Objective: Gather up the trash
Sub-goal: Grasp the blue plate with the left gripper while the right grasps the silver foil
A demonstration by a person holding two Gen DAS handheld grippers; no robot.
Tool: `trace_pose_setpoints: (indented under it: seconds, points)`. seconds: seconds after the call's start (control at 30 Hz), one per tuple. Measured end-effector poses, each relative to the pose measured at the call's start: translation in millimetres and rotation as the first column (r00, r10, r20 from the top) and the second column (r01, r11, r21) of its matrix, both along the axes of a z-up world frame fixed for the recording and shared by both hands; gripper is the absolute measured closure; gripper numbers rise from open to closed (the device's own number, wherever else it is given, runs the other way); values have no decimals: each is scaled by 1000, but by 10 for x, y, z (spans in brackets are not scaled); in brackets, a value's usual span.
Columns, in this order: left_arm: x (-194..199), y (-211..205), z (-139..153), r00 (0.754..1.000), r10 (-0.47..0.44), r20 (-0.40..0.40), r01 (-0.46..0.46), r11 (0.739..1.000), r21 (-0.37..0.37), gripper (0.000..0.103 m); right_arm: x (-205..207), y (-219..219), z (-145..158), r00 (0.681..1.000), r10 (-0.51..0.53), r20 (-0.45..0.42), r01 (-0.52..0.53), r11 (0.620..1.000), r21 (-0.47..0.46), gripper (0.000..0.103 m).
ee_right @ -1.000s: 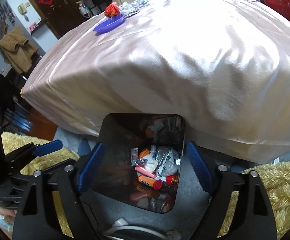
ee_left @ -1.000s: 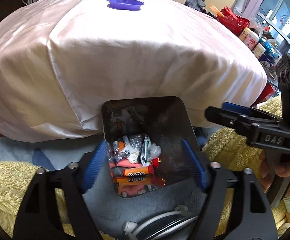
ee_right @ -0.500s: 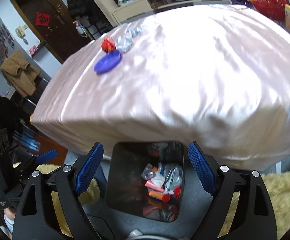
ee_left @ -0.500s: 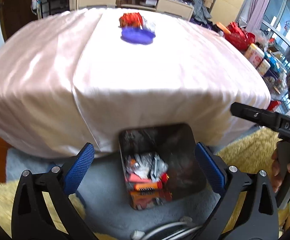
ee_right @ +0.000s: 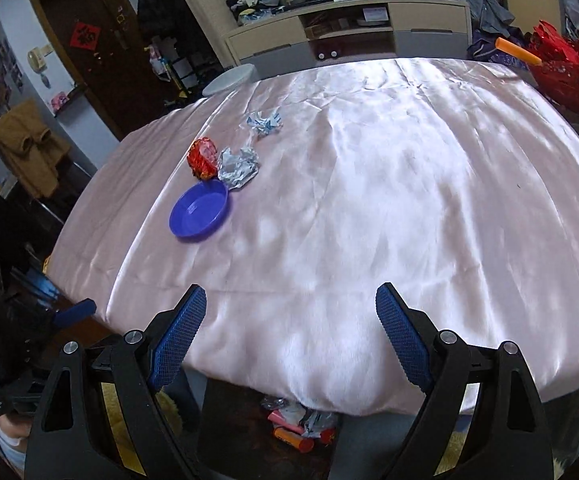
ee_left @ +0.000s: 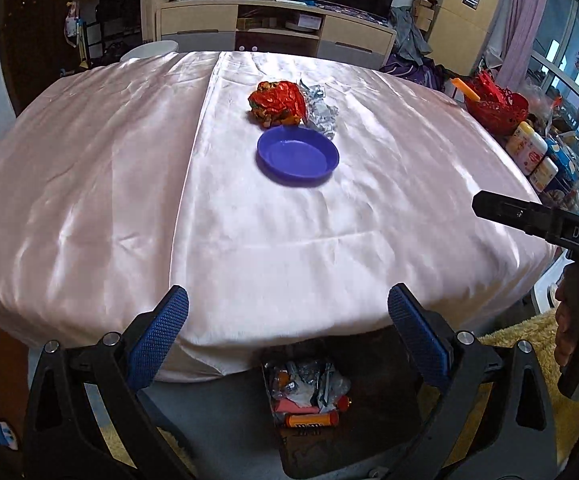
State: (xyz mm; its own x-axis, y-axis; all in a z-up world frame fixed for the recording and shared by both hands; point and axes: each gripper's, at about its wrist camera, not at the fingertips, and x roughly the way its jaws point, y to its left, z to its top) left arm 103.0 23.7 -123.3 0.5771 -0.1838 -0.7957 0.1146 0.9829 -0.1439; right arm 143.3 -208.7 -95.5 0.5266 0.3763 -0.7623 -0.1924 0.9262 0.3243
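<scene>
A crumpled red wrapper (ee_left: 277,103) (ee_right: 202,159) lies on the pink satin tablecloth (ee_left: 129,184) beside a crumpled silver wrapper (ee_left: 321,110) (ee_right: 239,167). Farther back in the right wrist view lies a blue-white wrapper (ee_right: 264,122). A purple dish (ee_left: 297,157) (ee_right: 199,213) sits just in front of them. My left gripper (ee_left: 287,316) is open and holds nothing, above the table's near edge. My right gripper (ee_right: 289,314) is likewise open with nothing between its fingers. Below the table edge stands a dark bin (ee_left: 373,396) (ee_right: 225,420) holding several wrappers (ee_left: 309,388).
A red basket (ee_left: 497,108) (ee_right: 565,68) and bottles (ee_left: 529,152) crowd the table's right side. A cabinet (ee_left: 273,28) stands behind the table, a dark door (ee_right: 101,56) at the left. Yellow shaggy rug (ee_left: 517,332) lies on the floor beside the bin.
Both grippers have risen from over the bin and tilted up, so the table top now fills the views and the bin has dropped to the bottom edge. The left jaws spread wider.
</scene>
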Motion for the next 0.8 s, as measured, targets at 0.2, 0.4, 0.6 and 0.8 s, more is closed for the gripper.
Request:
trace_pose_setpoints:
  seconds: [0.2, 0.4, 0.6, 0.8]
  points:
    - [377, -22, -30, 1000, -3, -26, 3, 1000, -31, 8, 424, 193, 19, 1000, 30, 7, -30, 999, -21, 16]
    - [729, -93, -107, 999, -10, -40, 10, 1000, -3, 8, 861, 409, -14, 997, 73, -2, -73, 997, 2, 35]
    - [998, -169, -194, 999, -21, -46, 21, 1000, -4, 8, 1176, 598, -87, 993, 118, -25, -117, 992, 38, 48]
    - [1196, -180, -280, 999, -10, -37, 9, 1000, -27, 9, 1361, 767, -208, 985, 161, -57, -156, 985, 73, 50]
